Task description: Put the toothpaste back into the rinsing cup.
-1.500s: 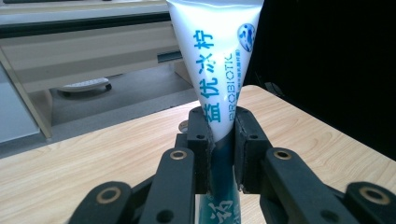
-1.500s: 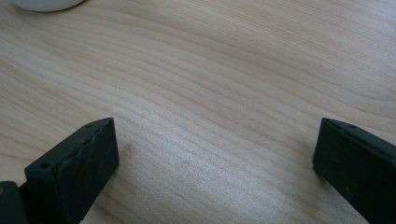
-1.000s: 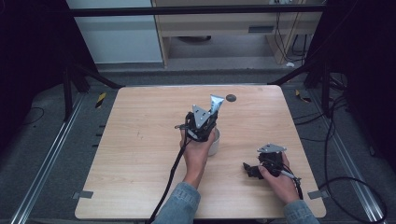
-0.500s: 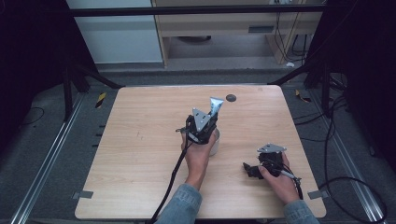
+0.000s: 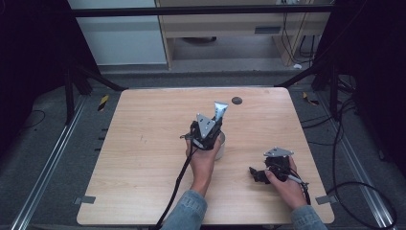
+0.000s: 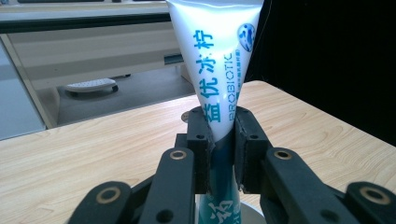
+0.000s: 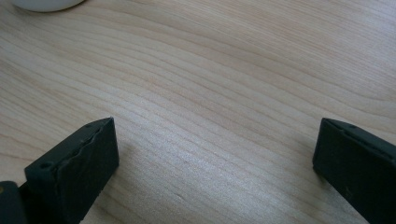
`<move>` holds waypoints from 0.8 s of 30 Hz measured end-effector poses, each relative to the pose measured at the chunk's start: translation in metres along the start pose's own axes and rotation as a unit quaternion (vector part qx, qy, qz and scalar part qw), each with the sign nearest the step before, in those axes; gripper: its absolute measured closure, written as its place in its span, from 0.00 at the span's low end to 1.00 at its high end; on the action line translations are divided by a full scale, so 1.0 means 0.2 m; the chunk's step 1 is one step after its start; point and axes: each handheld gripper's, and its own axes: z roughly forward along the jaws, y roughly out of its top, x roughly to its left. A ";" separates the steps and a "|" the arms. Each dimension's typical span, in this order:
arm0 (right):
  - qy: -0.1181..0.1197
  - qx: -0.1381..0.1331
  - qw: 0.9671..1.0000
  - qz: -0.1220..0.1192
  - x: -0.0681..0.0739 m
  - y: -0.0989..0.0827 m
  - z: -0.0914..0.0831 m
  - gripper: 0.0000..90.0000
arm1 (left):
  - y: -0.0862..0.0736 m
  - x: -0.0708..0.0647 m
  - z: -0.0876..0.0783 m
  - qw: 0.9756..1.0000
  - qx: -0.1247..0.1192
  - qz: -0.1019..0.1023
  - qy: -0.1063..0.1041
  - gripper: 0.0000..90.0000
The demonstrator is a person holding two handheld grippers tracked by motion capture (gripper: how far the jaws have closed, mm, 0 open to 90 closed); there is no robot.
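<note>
Standing upright near the table's (image 5: 143,158) middle, the tube (image 6: 219,70) is white with blue lettering, flat crimped end up, and the left gripper (image 6: 223,140) has both jaws pressed tight on its lower half. Below the jaws, the tube's foot drops into a white cup (image 5: 220,146), whose rim peeks beside the left hand (image 5: 203,160). Off to the right, well apart, the right gripper (image 7: 215,154) sits low over bare wood, jaws spread wide, nothing between them. A small dark disc (image 5: 236,100) lies near the far edge.
</note>
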 end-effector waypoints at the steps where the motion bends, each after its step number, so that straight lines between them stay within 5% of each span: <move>1: 0.000 0.000 1.000 0.000 0.00 0.00 0.00 0.01 | 0.00 0.00 0.00 1.000 0.001 0.002 0.000 0.87; 24: 0.000 0.000 1.000 0.000 0.00 0.00 0.00 0.01 | -0.09 -0.02 0.03 1.000 0.015 0.008 0.004 0.87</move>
